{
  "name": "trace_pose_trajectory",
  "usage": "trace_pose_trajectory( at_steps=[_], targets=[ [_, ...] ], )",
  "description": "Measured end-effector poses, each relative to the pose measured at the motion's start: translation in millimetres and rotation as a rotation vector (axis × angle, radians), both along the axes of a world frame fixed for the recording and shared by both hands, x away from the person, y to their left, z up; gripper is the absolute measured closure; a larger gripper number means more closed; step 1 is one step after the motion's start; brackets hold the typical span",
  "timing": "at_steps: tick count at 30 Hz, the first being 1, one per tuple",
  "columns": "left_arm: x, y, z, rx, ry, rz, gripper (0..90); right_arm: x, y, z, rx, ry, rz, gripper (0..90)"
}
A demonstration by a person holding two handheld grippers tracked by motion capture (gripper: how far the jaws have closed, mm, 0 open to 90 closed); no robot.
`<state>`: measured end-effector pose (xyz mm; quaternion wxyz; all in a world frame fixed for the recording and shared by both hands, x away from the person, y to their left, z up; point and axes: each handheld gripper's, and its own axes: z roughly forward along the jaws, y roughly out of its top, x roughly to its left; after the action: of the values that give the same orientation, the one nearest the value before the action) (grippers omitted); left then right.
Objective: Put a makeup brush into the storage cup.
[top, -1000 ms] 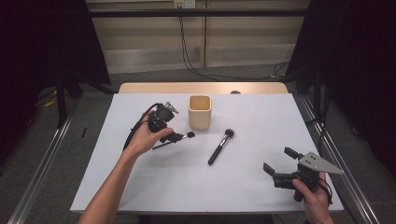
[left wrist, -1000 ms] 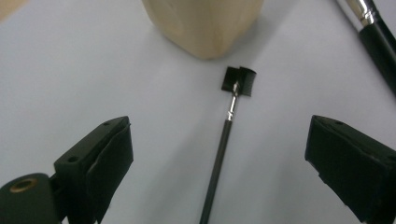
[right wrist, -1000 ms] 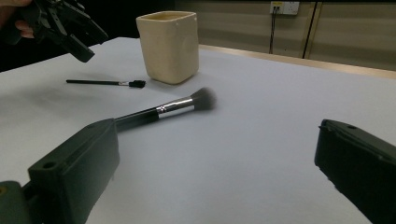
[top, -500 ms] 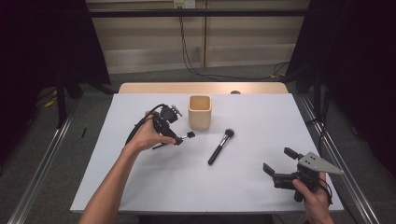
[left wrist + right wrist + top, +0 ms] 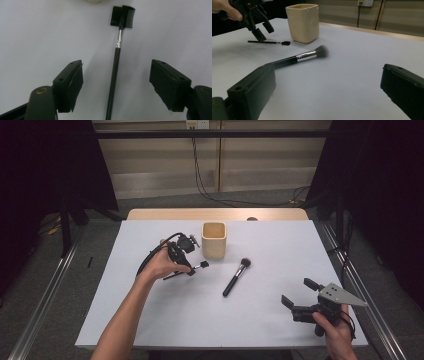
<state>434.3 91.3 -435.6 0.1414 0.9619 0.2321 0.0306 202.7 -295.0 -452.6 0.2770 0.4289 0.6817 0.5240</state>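
A thin black brow brush with a small comb head lies flat on the white table, just left of a cream cup. My left gripper points down over its handle. Its jaws have just been closing. The handle runs between them, and the pads stand clear of it on both sides. A larger black powder brush lies at the middle of the table. My right gripper rests open near the front right edge with nothing between its jaws.
In the right gripper view the cup stands behind the powder brush, with the left gripper and brow brush at far left. A wooden strip borders the table's far edge. Cables hang on the wall behind.
My left hand has settled slightly lower and closer over the brow brush. The right hand and both brushes have stayed where they were.
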Motion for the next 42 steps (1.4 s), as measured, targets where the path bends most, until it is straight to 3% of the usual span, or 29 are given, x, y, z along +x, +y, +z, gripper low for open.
trace_pose_trajectory(
  at_steps=[2,7,12,25,34,39,42],
  targets=[
    [3.4,0.0,-3.9,0.013,0.030,-0.006,33.1,-0.2,-0.1,0.0,0.000,0.000,-0.001,0.0],
    [6.9,-1.0,-5.0,0.018,0.044,-0.025,42.1,0.5,0.0,-0.6,-0.004,0.005,0.002,0.0],
    [7.4,-3.3,-7.2,0.004,0.047,-0.029,50.6,0.1,-0.1,-0.6,-0.005,0.005,0.004,0.0],
    [7.4,-9.8,-13.3,0.034,0.063,-0.062,66.7,-0.4,0.1,-0.6,-0.009,0.006,0.010,0.0],
    [15.4,-6.2,-14.4,0.016,0.102,-0.029,77.4,-0.5,0.3,-1.0,-0.007,0.011,0.012,0.0],
    [15.9,-14.9,-12.6,0.093,0.098,-0.076,80.8,-0.8,-0.1,-1.1,-0.008,0.011,0.016,0.0],
    [13.4,-18.7,-13.3,0.100,0.097,-0.082,85.6,-1.3,-0.5,-1.1,-0.015,0.009,0.017,0.0]
  ],
)
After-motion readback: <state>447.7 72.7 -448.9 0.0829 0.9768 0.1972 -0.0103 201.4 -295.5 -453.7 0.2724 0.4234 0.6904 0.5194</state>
